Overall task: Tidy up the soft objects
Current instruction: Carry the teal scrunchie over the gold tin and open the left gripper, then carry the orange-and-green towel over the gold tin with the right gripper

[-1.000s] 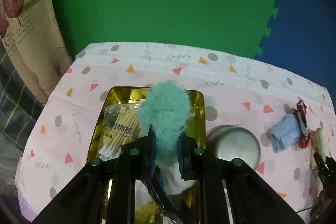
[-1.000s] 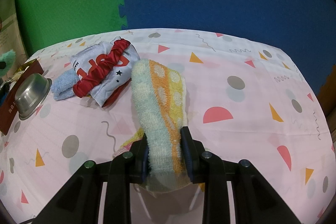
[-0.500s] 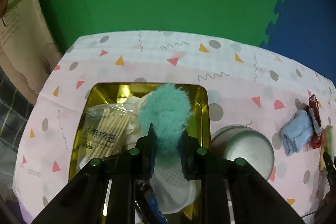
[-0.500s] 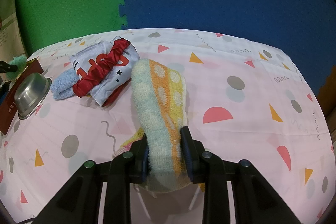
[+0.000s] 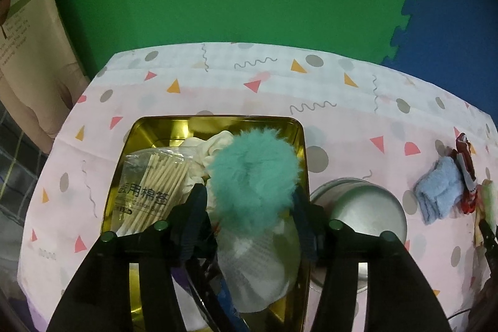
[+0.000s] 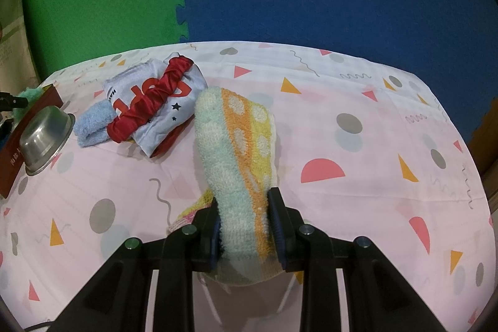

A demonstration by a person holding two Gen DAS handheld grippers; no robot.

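Jaws opening, left gripper (image 5: 249, 201) tilts steeply over tin (image 5: 214, 126).

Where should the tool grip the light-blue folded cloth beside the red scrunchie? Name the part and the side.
Grip the blue cloth across its free rounded end, coming from above on the bowl side. It lies flat; its other end tucks under the scrunchie and the printed cloth, so that end is probably the clearest.
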